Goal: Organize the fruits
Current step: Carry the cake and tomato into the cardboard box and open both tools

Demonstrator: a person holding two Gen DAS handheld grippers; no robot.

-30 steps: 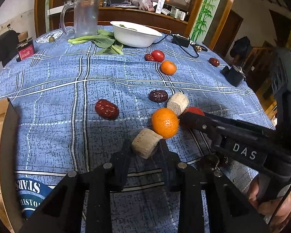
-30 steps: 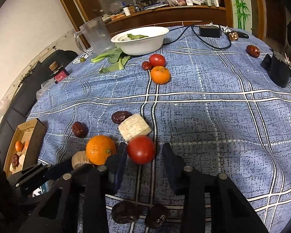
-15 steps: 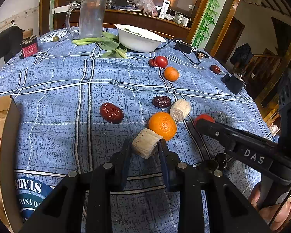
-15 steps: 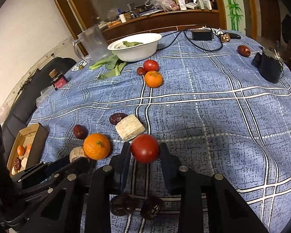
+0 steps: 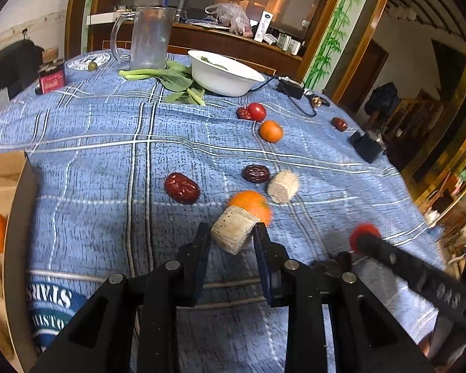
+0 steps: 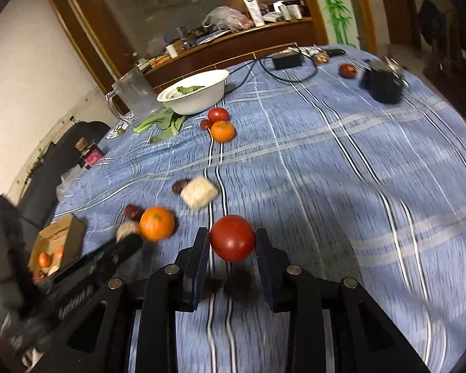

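Tomato is clamped in R gripper, beige chunk in L gripper, both right of box, presumably for boxing.

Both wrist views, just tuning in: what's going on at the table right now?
A person is sorting fruit with two handheld grippers. The left gripper is shut on a pale cylindrical chunk, just in front of an orange. The right gripper is shut on a red tomato, which appears lifted, with a shadow on the blue tablecloth below. A cardboard box at the left edge already holds some fruit. Red dates, another orange and a second pale chunk remain on the cloth.
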